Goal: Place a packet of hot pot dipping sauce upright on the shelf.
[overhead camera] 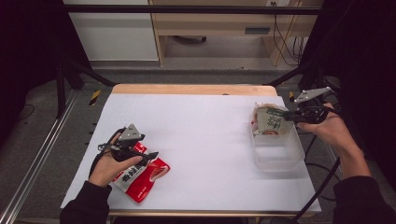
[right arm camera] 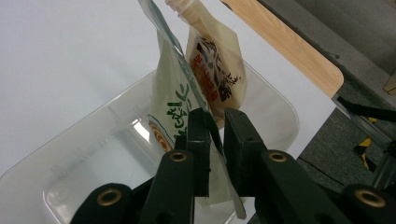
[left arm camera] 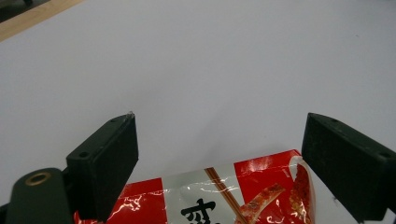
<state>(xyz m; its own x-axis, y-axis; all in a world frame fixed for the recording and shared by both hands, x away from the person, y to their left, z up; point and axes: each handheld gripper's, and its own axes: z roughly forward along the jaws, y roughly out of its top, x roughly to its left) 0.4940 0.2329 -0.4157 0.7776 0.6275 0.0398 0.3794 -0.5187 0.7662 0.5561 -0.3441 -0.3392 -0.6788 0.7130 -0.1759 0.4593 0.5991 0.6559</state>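
Note:
A red and white snack packet (overhead camera: 140, 177) (left arm camera: 224, 196) lies flat near the table's front left. My left gripper (overhead camera: 145, 156) (left arm camera: 222, 135) hovers just over its upper edge, jaws wide apart and empty. At the right, a pale pouch with green print (overhead camera: 270, 122) (right arm camera: 173, 102) stands upright in a clear plastic container (overhead camera: 278, 161) (right arm camera: 56, 154). My right gripper (overhead camera: 286, 115) (right arm camera: 217, 116) is at the pouch's top edge. The thin film runs between its jaws, which stand slightly apart with a visible gap. A second pouch with brown and orange print (right arm camera: 217, 70) leans behind the first, inside the container.
White sheet (overhead camera: 201, 140) covers the table, with a wooden edge (overhead camera: 191, 88) at the back. The container sits close to the table's right edge. Black frame bars and cables (overhead camera: 322, 168) run beside the right side.

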